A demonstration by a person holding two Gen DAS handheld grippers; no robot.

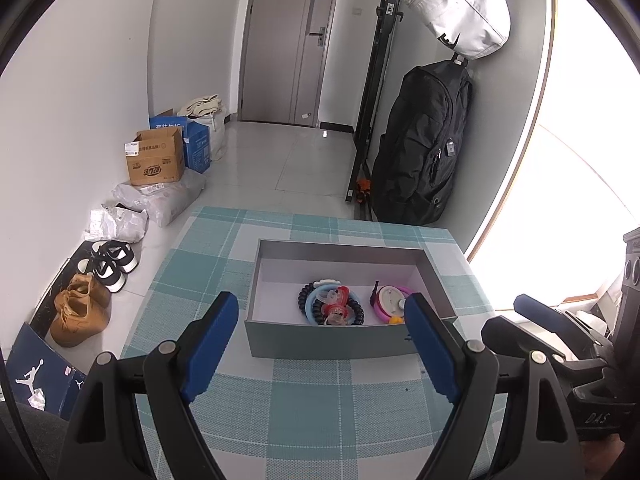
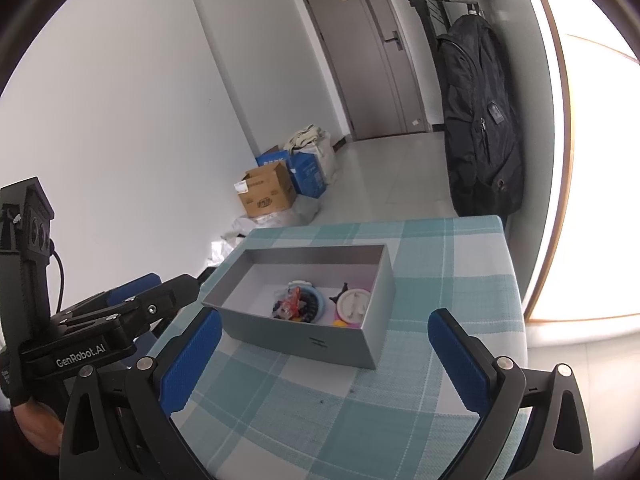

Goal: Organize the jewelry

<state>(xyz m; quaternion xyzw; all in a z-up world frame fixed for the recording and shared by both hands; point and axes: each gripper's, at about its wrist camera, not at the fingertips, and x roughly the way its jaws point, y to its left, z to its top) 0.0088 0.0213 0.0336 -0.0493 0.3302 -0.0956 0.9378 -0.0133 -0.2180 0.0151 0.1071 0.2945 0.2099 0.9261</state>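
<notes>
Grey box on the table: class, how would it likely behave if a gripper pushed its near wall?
The grey box looks like thin card holding a few small trinkets, so probably light. It would likely slide on the checked cloth. Its open top suggests the wall may flex.

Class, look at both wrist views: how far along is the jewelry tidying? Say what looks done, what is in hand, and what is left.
Done: the colourful pieces lie inside the open grey box on the checked tablecloth; none shows loose on the cloth. In hand: nothing. The left gripper and right gripper hover before the box, jaws open. Left: seemingly little, perhaps sorting the jumbled pile; no lid is visible.
</notes>
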